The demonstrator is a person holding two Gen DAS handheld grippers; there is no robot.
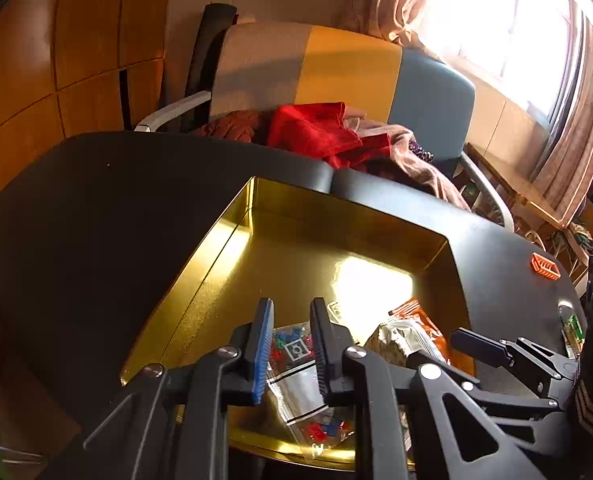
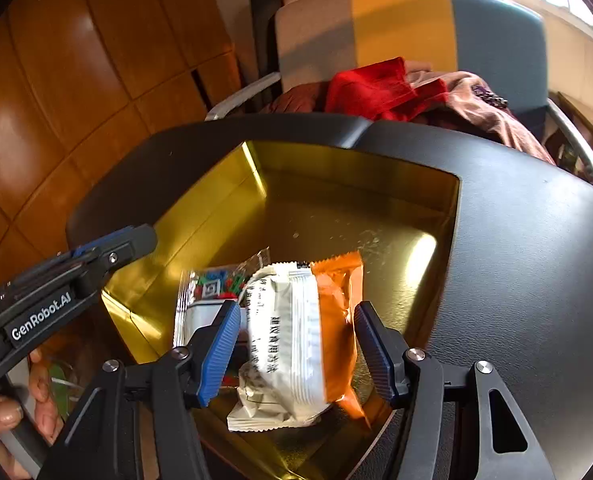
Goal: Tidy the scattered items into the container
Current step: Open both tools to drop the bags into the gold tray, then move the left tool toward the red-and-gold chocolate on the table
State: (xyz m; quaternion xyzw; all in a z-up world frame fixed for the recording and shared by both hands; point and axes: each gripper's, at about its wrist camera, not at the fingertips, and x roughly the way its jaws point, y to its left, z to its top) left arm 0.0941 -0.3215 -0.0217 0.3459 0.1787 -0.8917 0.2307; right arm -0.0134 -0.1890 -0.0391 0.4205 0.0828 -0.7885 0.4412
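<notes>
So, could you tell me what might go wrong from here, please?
1. The orange-and-white snack packet lies between the open right gripper fingers; lifting away carelessly might snag it.
2. The orange clip on the black table, outside the gold tin, could be overlooked.

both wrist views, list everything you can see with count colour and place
tin: 1, gold, open on the black table
table: 1, black, under the tin
snack packet: 1, white and orange, inside the tin, between the right gripper's open fingers
clear bag: 1, transparent with red, blue and green bits, inside the tin, beside the packet
orange piece: 1, orange, on the table right of the tin
chair: 1, beige, yellow and blue, behind the table
clothes: pile, red and brown, on the chair
left gripper: 1, black, over the bag
right gripper: 1, black, open
</notes>
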